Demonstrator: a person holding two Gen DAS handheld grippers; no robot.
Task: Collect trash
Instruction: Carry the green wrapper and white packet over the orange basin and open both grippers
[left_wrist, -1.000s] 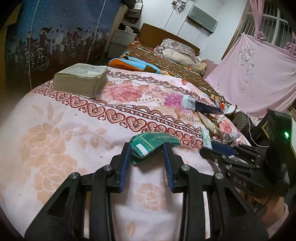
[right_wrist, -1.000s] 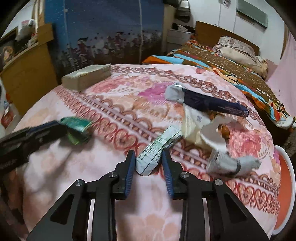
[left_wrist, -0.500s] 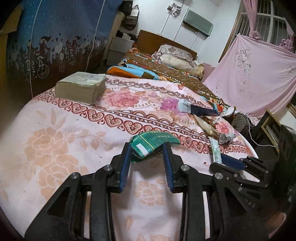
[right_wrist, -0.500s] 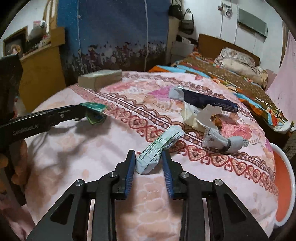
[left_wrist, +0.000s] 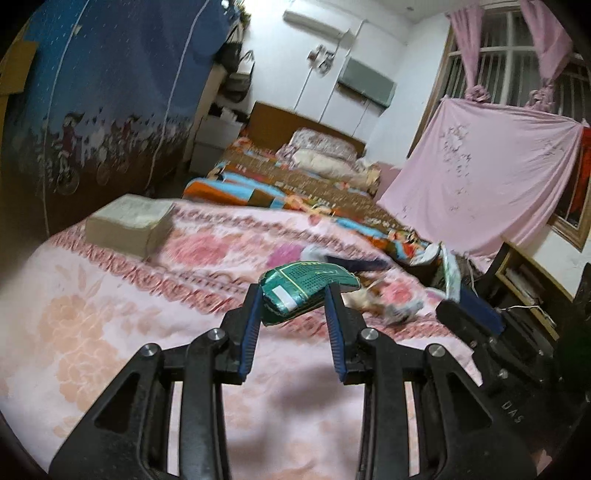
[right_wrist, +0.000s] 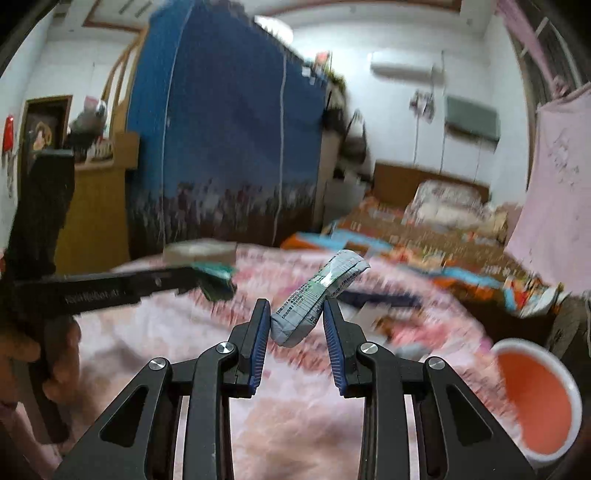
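My left gripper (left_wrist: 293, 301) is shut on a crumpled green wrapper (left_wrist: 306, 286) and holds it above the pink floral bed cover (left_wrist: 92, 314). My right gripper (right_wrist: 295, 319) is shut on a grey-white printed wrapper (right_wrist: 317, 295), lifted clear of the cover. The left gripper with the green wrapper (right_wrist: 216, 277) also shows at the left in the right wrist view. The right gripper (left_wrist: 469, 306) shows at the right in the left wrist view, with its wrapper (left_wrist: 451, 273) sticking up. Several more trash pieces (left_wrist: 391, 306) lie blurred on the cover.
An orange bin with a white rim (right_wrist: 535, 398) stands low at the right beside the bed. A thick stack of paper (left_wrist: 129, 225) lies on the cover's far left. A blue wardrobe (right_wrist: 229, 140) and a second bed (left_wrist: 306, 184) stand behind.
Both grippers have risen off the bed cover with their wrappers still held. The views tilted upward and the scene is motion-blurred.
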